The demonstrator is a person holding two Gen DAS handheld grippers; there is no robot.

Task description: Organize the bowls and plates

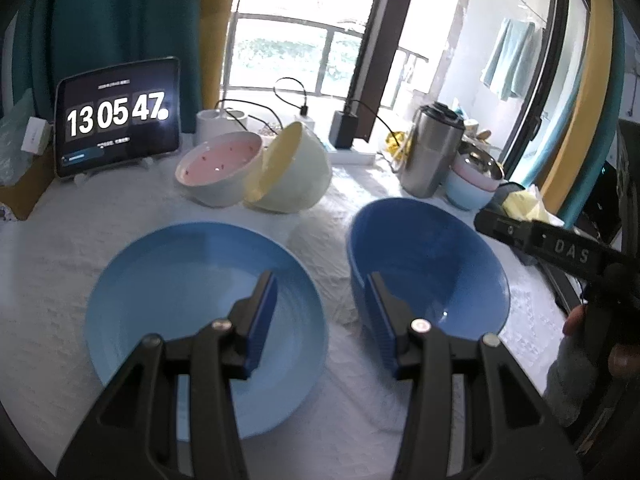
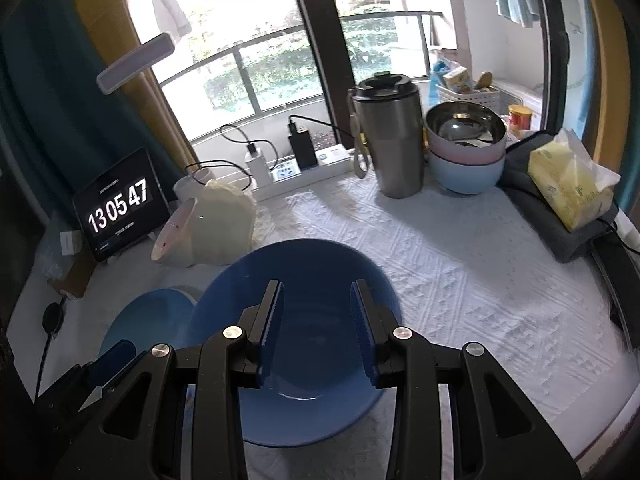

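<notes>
The left gripper is nearest, hanging above the table with its jaws apart and nothing between them. Below it a flat light blue plate lies on the white bumpy tablecloth. Just to the right sits a deep dark blue bowl, not touching the plate. The right gripper hangs over this bowl, its jaws part open and holding nothing. Farther back, a white bowl with a pink inside leans tipped beside a pale bowl with a yellow inside, and the two touch. Far left stands a black tablet clock. Far right stand a tall steel cup with a black lid and a shiny steel bowl stacked in pink and light blue bowls.
</notes>
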